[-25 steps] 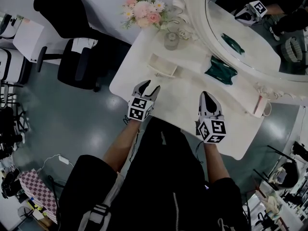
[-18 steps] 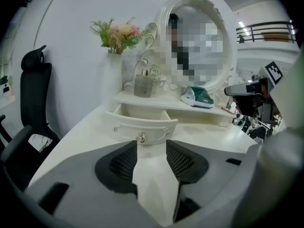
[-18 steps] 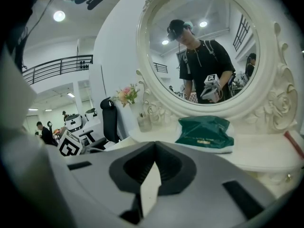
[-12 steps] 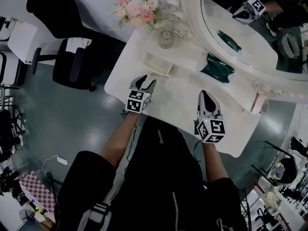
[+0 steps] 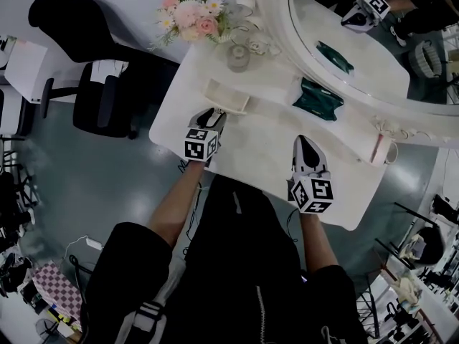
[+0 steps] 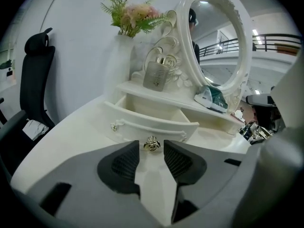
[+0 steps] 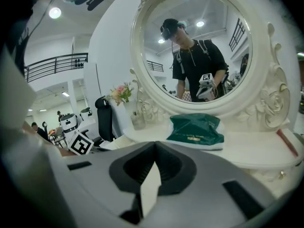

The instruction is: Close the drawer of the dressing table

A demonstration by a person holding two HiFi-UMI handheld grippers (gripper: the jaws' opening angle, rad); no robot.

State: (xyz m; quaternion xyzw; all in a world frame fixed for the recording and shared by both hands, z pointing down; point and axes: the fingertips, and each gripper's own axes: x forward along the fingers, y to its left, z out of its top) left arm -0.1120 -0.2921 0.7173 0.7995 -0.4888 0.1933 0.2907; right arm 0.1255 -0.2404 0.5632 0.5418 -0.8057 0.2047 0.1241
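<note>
The left gripper view is showing what the head view cannot. A small gold knob (image 6: 151,145) is sitting just past the tips of the left gripper (image 6: 152,150), in line with the gap between them, with a sliver of room on either side. Those jaws have just been closing and are standing partly apart, pressing on nothing. The knob belongs to the white open drawer (image 6: 147,122), which is jutting out toward the near side from the low shelf at the far left of the white dressing-table bench (image 5: 265,145).

In the head view the gripper's marker cube is covering the knob, but the layout is reading clearly there. The drawer is lying just beyond the left gripper, and a clear glass bottle (image 5: 238,56) and a pink flower bunch (image 5: 188,16) are standing farther off.

The right gripper view is showing the right gripper (image 7: 154,146) with its tips meeting and holding nothing. Beyond it a dark green pouch (image 7: 195,127) is lying at the foot of the oval white-framed mirror (image 7: 199,46).

Both grippers are hanging over the bench's near edge, well apart from each other. Bare bench top is lying between them — and also between the right gripper and the pouch. The bench's rounded left edge is running just left of the left gripper, and a black office chair (image 5: 93,84) is standing on the floor near the far left corner.
</note>
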